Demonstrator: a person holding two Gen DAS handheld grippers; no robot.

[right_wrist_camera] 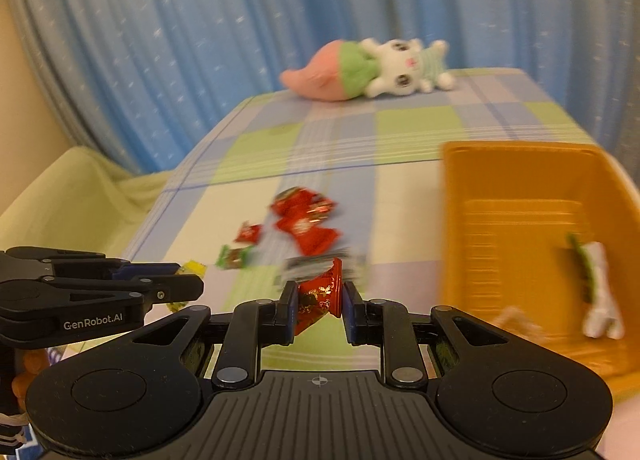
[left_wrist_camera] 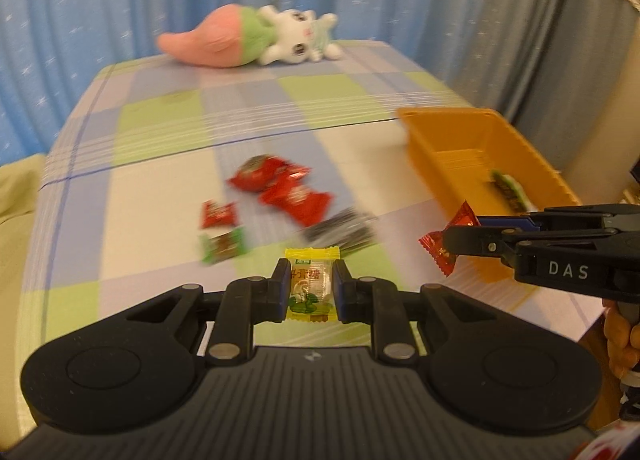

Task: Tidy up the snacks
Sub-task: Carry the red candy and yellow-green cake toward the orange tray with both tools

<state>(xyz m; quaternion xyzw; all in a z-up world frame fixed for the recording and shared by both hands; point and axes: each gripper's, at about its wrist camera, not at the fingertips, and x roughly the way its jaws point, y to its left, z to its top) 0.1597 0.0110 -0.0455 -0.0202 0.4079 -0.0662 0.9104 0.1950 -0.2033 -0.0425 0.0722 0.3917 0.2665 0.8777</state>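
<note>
My left gripper (left_wrist_camera: pixel 312 285) is shut on a yellow-wrapped candy (left_wrist_camera: pixel 311 287) and holds it above the near part of the table. My right gripper (right_wrist_camera: pixel 319 300) is shut on a red-wrapped candy (right_wrist_camera: pixel 320 296); in the left wrist view it (left_wrist_camera: pixel 452 246) sits by the near corner of the orange bin (left_wrist_camera: pixel 472 140). The bin (right_wrist_camera: pixel 520 180) holds a green and white snack (right_wrist_camera: pixel 596 288). Several red, green and dark wrapped snacks (left_wrist_camera: pixel 280 188) lie loose in the middle of the checked tablecloth (left_wrist_camera: pixel 160 124).
A pink, green and white plush toy (left_wrist_camera: pixel 256 36) lies at the table's far edge before a blue curtain (left_wrist_camera: pixel 120 0). A pale green cushion (right_wrist_camera: pixel 72 188) sits left of the table. The table's right edge runs just beyond the bin.
</note>
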